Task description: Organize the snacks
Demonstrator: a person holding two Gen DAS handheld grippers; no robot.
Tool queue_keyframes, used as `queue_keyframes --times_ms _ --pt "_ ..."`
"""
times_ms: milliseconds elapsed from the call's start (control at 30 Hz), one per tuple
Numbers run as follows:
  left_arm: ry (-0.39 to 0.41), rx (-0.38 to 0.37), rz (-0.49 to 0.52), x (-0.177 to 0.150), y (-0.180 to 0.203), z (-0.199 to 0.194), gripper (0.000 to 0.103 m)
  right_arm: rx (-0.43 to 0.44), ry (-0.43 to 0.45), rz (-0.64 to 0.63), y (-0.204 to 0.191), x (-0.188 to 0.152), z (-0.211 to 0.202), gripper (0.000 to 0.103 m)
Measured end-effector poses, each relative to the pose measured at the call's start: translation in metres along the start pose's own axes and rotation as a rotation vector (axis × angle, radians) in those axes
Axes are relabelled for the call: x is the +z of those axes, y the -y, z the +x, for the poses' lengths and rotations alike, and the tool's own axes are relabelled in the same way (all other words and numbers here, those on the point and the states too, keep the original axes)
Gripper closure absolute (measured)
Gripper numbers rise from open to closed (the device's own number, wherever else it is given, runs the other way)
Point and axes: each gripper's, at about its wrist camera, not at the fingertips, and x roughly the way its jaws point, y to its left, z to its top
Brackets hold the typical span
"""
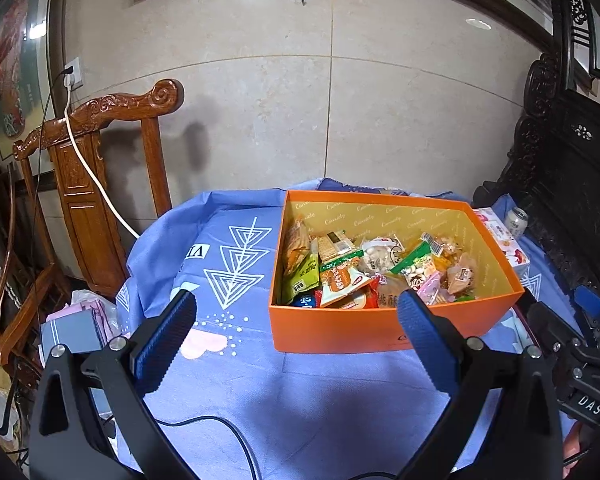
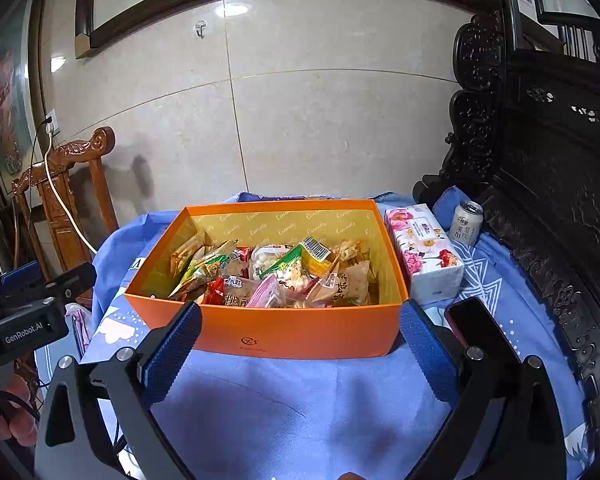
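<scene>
A: Count it out for me, nearest things first.

B: Two tools. The left hand-held gripper (image 1: 296, 320) hovers level over the blue cloth (image 1: 300, 400), fingers spread wide, nothing between them. The right hand-held gripper (image 2: 300, 328) does the same just short of the box, jaws apart and empty. From the right wrist view the left tool juts in at the left edge; from the left wrist view the right one shows at the right edge.

A: And the snacks?

B: One orange box (image 2: 284, 332) sits on the tabletop, right of centre from the left camera, dead ahead from the right one. The snack packets (image 2: 276, 276) are heaped inside it, overlapping too much to count. One dark phone (image 2: 480, 332) lies near the box's right corner.

A: Further back?

B: One floral tissue pack (image 2: 424, 252) just beside the box's right wall, then one drink can (image 2: 467, 222) standing upright beyond it.

A: The room?

B: One carved wooden chair (image 1: 100, 152) far left with a white cable (image 1: 88, 160) draped over it, dark carved furniture (image 2: 560, 160) on the right, a beige tiled wall (image 2: 320, 100) with one hook (image 2: 200, 28) behind.
</scene>
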Motion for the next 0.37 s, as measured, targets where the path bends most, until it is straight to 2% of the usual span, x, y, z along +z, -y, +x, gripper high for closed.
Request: queue_keyframes --times_ms 367 --pt "0.001 0.009 0.004 0.0032 -0.0002 -0.0025 0.004 0.005 0.003 0.004 -0.0006 -0.0011 -0.003 0.003"
